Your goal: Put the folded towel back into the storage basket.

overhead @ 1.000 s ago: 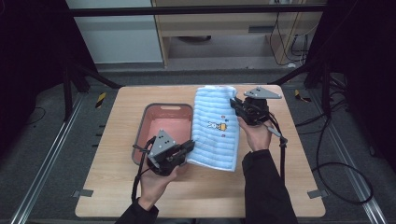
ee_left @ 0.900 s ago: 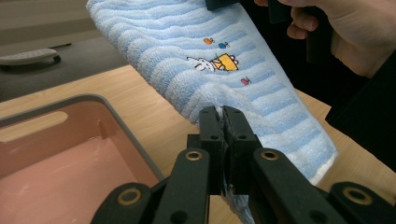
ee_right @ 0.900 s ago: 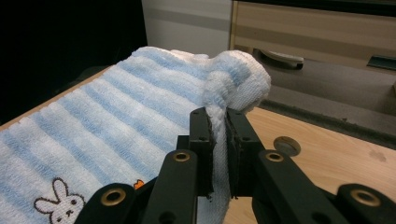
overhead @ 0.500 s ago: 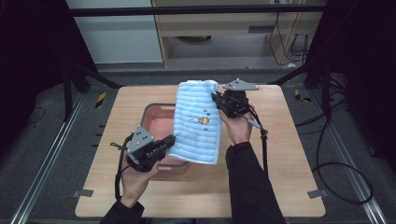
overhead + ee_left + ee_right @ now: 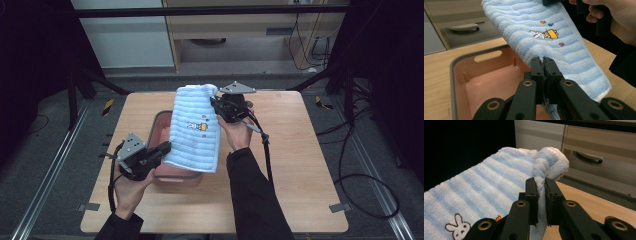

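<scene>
High view: each hand-held gripper, left point(image 5: 162, 148) and right point(image 5: 216, 104), pinches towel point(image 5: 194, 127) above pink bin point(image 5: 162, 122).

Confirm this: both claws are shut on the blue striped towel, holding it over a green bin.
Not green: the bin is pink with a grey rim, as the left gripper view shows. The rest stands: the left claw and right claw are both shut on the blue striped towel.
</scene>
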`<action>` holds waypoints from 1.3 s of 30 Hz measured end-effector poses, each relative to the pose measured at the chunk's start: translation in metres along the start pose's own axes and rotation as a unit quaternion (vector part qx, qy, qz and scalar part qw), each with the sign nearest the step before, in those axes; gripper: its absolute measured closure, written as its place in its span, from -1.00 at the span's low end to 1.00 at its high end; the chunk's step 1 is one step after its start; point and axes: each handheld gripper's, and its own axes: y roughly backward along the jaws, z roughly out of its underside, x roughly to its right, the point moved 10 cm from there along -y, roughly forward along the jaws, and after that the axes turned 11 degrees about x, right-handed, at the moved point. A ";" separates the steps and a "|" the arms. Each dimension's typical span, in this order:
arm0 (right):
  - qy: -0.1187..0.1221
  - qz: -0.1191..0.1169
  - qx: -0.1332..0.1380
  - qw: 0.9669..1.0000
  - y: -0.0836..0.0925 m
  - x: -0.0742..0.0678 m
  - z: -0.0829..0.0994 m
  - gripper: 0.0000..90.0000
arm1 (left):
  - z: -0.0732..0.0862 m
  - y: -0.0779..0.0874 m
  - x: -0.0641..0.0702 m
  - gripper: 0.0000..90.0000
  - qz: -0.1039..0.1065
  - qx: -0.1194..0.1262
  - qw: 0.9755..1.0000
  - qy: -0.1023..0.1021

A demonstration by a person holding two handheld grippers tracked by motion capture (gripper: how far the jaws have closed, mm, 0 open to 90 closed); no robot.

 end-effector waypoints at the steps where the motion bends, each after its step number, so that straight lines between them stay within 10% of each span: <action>1: -0.001 -0.001 0.001 1.000 -0.002 -0.001 0.000 0.83 | 0.000 0.001 -0.002 0.94 -0.002 0.000 1.000 0.002; 39: -0.005 -0.026 -0.020 0.999 -0.068 -0.032 0.032 0.83 | 0.038 -0.003 -0.062 0.94 -0.053 -0.043 0.998 0.014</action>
